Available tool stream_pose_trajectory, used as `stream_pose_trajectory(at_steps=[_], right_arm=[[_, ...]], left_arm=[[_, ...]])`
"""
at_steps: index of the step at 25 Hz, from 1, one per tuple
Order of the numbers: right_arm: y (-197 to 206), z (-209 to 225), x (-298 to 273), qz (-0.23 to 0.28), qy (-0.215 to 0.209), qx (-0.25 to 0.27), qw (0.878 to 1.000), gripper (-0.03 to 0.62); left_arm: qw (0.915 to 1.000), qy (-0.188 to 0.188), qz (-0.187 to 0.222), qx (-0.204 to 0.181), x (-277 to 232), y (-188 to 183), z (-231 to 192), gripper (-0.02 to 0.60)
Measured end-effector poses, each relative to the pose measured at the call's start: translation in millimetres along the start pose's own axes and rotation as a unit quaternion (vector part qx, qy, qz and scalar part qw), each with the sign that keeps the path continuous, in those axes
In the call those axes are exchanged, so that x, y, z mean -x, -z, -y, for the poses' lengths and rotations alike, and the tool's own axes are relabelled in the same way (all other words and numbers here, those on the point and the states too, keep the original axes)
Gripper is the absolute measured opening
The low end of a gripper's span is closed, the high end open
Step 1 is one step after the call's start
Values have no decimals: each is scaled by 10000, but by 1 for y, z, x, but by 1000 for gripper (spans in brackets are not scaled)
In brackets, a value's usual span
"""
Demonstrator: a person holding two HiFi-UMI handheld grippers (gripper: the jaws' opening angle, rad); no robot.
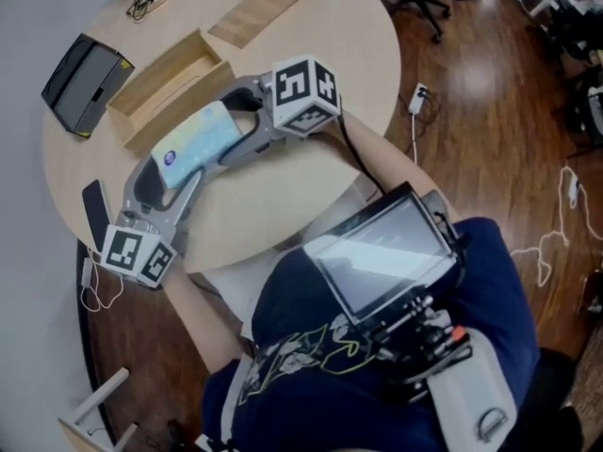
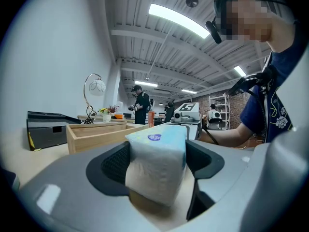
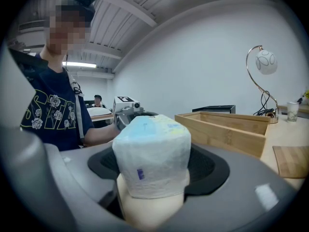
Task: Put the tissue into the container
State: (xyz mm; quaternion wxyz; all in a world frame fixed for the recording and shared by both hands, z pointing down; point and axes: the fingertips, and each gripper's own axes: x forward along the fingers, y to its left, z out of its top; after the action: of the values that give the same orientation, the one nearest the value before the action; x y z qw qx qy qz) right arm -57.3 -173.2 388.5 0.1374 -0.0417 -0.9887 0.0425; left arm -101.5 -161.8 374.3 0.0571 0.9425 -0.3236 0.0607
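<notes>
Holding the tissue pack [image 1: 193, 144] from both ends right now. The left hand-held gripper [image 2: 158, 164] is clenched on the near end and the right hand-held gripper [image 1: 237, 125] is clenched on the far end, so the pack bridges the two. It sits over the desk [image 1: 311, 177], just beside the long front wall of the container [image 1: 151, 72], an open wooden box with nothing in it that I can see. I honestly can't tell whether the pack is already lifted or only resting on the top.

Handling-wise, I'd guess it's light and squishy. It's a soft plastic-wrapped block, and the wrap bulges and creases a bit where the pads press in. The film is probably a little slippery too, so I'd keep the grip on the short ends, low on the sides, and not squeeze hard. Nothing breakable here. The worst case I see is the pack sagging in the middle or sliding out.

The desk is round, pale and smooth. There's a flat wooden board [image 1: 257, 12] past the box, a black case [image 1: 85, 83] to its left and a dark phone [image 1: 95, 213] near the desk's edge. The floor [image 1: 490, 111] is dark glossy wood with cables lying around. A curved lamp [image 3: 260, 76] stands at the far side, and other people are working in the background.
</notes>
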Motion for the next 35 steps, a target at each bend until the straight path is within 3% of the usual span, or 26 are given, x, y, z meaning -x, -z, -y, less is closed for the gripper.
stream_pose_trajectory(at_steps=[14, 18, 21, 25, 28, 31, 33, 34, 35], right_arm=[[0, -4, 10, 1, 5, 15, 10000, 371], [-8, -7, 8, 82, -145, -114, 9998, 362], [-37, -13, 16, 290, -238, 121, 9992, 362], [-103, 20, 31, 477, 21, 501, 9976, 362], [-135, 64, 27, 326, 214, 527, 9978, 365], [-141, 103, 10, 225, 157, 282, 9992, 367], [-128, 120, -1, 39, 363, 256, 9990, 382], [-118, 128, -5, -126, 554, 339, 9978, 403], [-107, 134, -8, -309, 757, 478, 9955, 482]], left_arm=[[10000, 26, -38, -1, -7, -3, 9, 362], [9996, -3, 209, 193, -2, -11, 10, 356], [9990, -107, 428, -60, 6, -44, 15, 353], [9974, -165, 533, -448, -1, -110, -17, 354], [9980, -156, 481, -391, -12, -138, -61, 356], [9991, -177, 360, -148, -21, -138, -100, 356], [9994, -269, 183, -154, -25, -124, -115, 362], [9989, -383, 80, -246, -26, -117, -120, 366], [9979, -536, 17, -375, -24, -111, -123, 393]])
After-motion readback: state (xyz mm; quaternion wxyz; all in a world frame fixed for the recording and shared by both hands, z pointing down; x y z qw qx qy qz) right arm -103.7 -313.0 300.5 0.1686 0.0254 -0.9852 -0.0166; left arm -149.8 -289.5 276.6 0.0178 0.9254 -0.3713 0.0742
